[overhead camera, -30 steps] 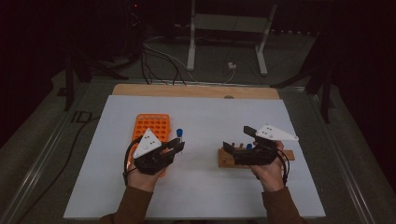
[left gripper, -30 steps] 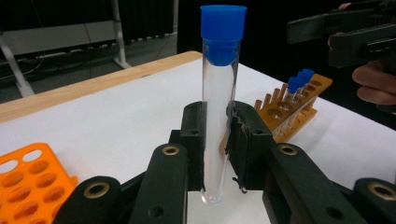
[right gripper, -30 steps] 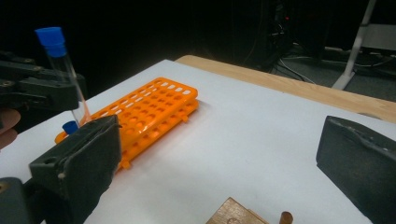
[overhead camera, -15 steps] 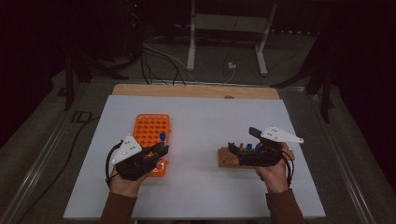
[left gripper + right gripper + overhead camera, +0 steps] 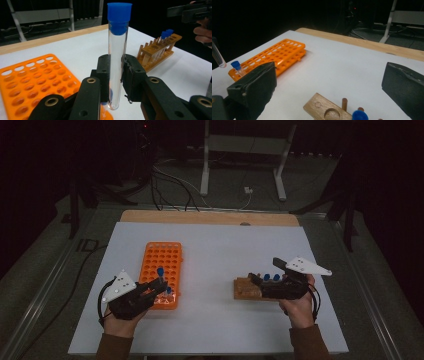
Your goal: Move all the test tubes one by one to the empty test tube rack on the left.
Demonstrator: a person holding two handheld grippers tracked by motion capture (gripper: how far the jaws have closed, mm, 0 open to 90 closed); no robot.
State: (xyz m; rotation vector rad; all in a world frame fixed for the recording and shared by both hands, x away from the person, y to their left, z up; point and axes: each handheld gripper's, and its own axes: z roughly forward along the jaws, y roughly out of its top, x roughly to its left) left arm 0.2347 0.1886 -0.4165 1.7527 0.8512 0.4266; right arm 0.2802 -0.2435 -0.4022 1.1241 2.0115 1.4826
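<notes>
Orange rack (image 5: 162, 270) lay left of centre. Left gripper (image 5: 159, 288), over the rack's near end, pinched an upright blue-capped tube (image 5: 117, 50), long axis vertical above the holes. Right gripper (image 5: 267, 275), jaws spread, hung well right of the rack.

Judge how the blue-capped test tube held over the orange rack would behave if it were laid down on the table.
The test tube looks round and smooth, so it would probably roll on the flat table. Its thin, clear wall suggests it is light and may crack if dropped or squeezed hard by the left tool.
</notes>
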